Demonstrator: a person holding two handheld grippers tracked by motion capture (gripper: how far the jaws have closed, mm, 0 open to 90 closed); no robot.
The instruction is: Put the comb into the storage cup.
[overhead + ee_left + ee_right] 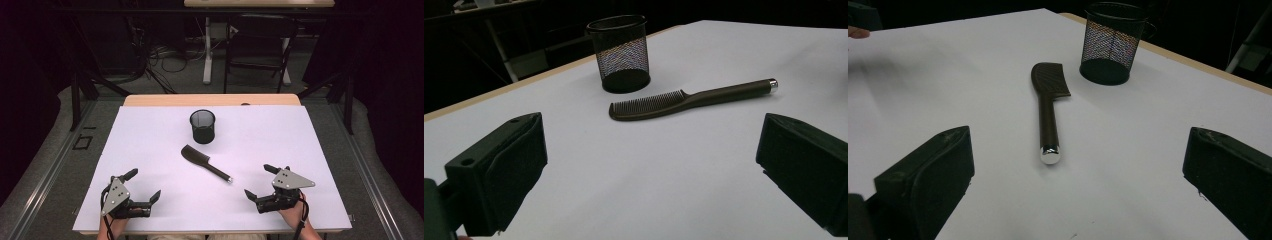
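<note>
A dark brown comb (205,162) with a silver-tipped handle lies flat in the middle of the white table sheet (150,135). Just behind it stands an upright black mesh cup (202,126). My left gripper (145,185) rests near the front left, open, with nothing between its jaws. Front right sits my right gripper (259,181), also open and holding nothing. The left gripper view has the comb (689,98) lying crosswise beyond the jaws, the cup (620,52) behind it. From the right gripper view the comb (1047,112) points its silver end toward me, the cup (1111,42) beyond.
The white sheet covers a wooden table whose far edge (210,99) shows behind the cup. Beyond the table stand a chair (257,47), desk legs and cables on the floor. Bare sheet lies to both sides of the comb.
</note>
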